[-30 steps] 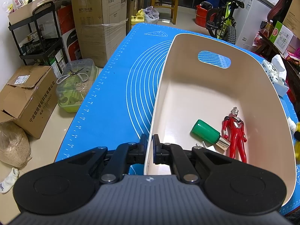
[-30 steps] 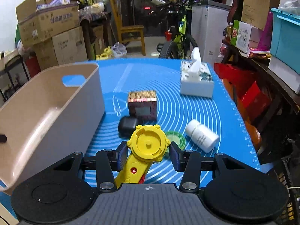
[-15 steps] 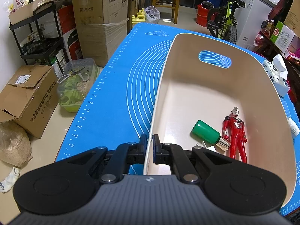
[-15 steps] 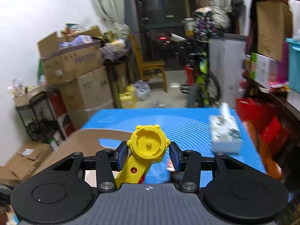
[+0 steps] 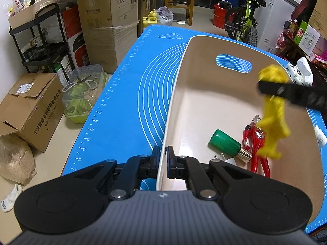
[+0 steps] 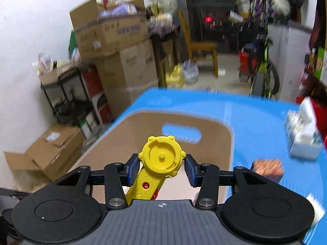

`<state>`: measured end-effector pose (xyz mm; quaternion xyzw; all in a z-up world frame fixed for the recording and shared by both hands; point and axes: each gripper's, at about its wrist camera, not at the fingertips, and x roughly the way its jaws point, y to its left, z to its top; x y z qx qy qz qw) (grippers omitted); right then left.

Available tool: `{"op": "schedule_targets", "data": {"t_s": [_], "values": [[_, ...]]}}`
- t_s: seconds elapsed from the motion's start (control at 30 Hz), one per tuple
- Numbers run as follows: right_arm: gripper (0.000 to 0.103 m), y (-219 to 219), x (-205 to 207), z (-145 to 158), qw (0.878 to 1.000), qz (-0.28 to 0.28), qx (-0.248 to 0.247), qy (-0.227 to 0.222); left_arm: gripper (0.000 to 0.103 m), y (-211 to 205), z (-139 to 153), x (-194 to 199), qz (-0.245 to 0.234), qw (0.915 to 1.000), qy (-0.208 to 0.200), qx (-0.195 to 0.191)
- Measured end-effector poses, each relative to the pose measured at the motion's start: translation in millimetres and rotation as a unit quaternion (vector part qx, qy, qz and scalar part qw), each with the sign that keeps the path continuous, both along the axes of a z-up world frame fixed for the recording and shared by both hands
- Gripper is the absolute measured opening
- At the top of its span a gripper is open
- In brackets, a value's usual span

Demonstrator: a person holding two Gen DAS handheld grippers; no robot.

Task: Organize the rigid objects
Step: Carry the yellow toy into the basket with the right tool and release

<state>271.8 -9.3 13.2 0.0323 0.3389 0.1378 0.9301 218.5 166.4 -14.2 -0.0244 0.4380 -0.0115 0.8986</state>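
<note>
My left gripper (image 5: 162,157) is shut on the near wall of the beige bin (image 5: 175,94), which stands on the blue mat. In the bin lie a green bottle (image 5: 225,143) and a red figure (image 5: 256,145). My right gripper (image 6: 161,166) is shut on a yellow toy launcher (image 6: 161,159) and holds it above the bin (image 6: 126,143). In the left wrist view the yellow launcher (image 5: 272,110) hangs blurred over the bin's right side, held by the black right gripper's fingers (image 5: 290,91).
On the mat right of the bin are a tissue box (image 6: 302,138), a brown patterned cube (image 6: 267,168) and a white bottle (image 5: 320,136). Cardboard boxes (image 5: 106,20), a black shelf (image 5: 38,47) and a green container (image 5: 83,98) stand left of the table.
My right gripper has lifted the yellow launcher off the mat and swung it left over the bin. My left gripper has stayed clamped on the bin wall.
</note>
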Motion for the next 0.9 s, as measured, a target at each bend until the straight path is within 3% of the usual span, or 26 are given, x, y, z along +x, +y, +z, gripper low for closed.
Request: {"op": "schedule_targets", "data": {"t_s": [0.2,0.3,0.43,0.63,0.9], "values": [[0.053,21.5,1.0,-22.9,0.997,0.034,-0.054,0.050,0.008,-2.2,-0.1,0.4,0.000,1.0000,0.000,0.004],[0.053,22.0,1.4,-23.2,0.996,0.034,-0.060,0.057,0.008,-2.6,-0.3,0.6,0.000,1.0000,0.000,0.006],[0.053,15.8,4.1,-23.7,0.996,0.034,-0.032,0.073,0.009,-2.9,-0.6,0.7,0.001,1.0000,0.000,0.006],[0.070,-4.2,-7.5,-2.6,0.999,0.027,-0.015,0.028,0.009,-4.2,-0.3,0.3,0.000,1.0000,0.000,0.008],[0.074,-46.1,-21.8,23.6,0.999,-0.009,-0.028,-0.018,0.009,-4.8,0.2,-0.1,0.001,1.0000,0.000,0.010]]}}
